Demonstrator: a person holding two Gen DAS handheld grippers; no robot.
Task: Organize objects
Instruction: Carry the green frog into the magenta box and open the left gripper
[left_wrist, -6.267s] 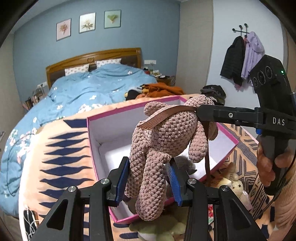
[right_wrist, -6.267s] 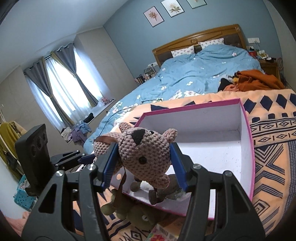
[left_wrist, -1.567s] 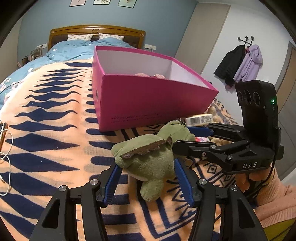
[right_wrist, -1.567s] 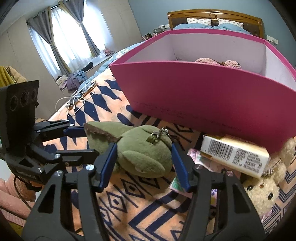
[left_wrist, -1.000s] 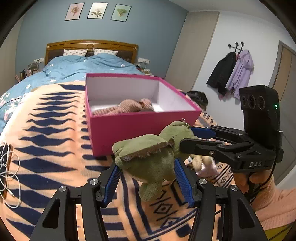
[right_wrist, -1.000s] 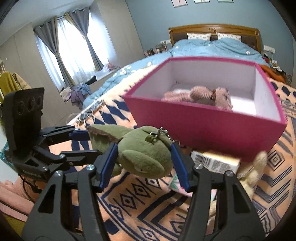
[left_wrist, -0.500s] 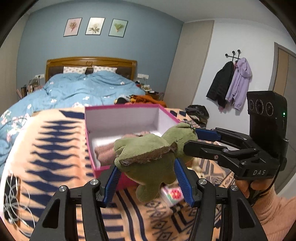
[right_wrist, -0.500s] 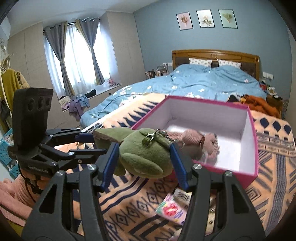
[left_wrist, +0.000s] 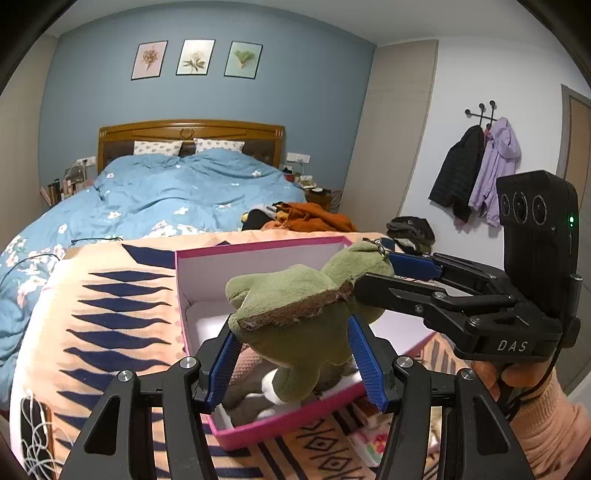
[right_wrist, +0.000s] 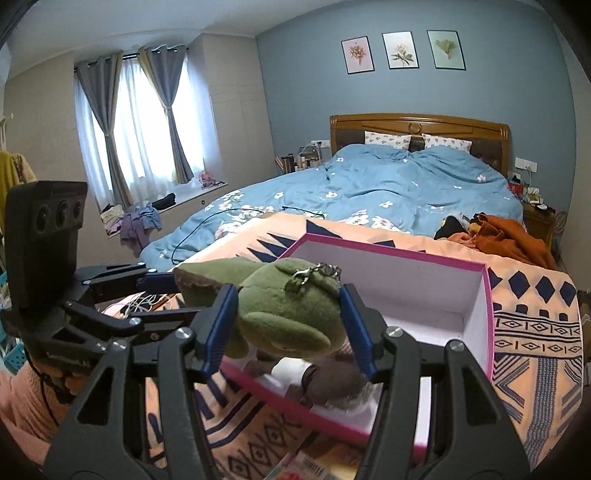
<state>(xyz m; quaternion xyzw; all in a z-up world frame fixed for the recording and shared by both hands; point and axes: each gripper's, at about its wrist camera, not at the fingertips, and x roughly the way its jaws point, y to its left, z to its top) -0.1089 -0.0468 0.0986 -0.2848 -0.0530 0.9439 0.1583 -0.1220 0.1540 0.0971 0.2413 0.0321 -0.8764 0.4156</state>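
Note:
A green plush toy (left_wrist: 303, 317) with a brown edge and a metal clip is held in the air over the near part of the pink box (left_wrist: 258, 246). My left gripper (left_wrist: 295, 354) is shut on its body. My right gripper (right_wrist: 288, 325) is shut on its head (right_wrist: 284, 310); it also shows in the left wrist view (left_wrist: 388, 273). The box (right_wrist: 487, 295) has white inner walls. A pinkish-brown knitted plush (left_wrist: 247, 384) lies inside it, mostly hidden under the green toy.
The box sits on an orange and navy patterned blanket (left_wrist: 107, 317). A floral packet (left_wrist: 373, 443) and a barcoded carton (right_wrist: 314, 469) lie in front of the box. Blue duvet (right_wrist: 388, 184) and orange clothes (right_wrist: 506, 236) lie behind. Cables (left_wrist: 33, 443) lie at the left.
Both grippers have lifted the green plush from the blanket and carried it up and forward, over the box. Both stay shut on it.

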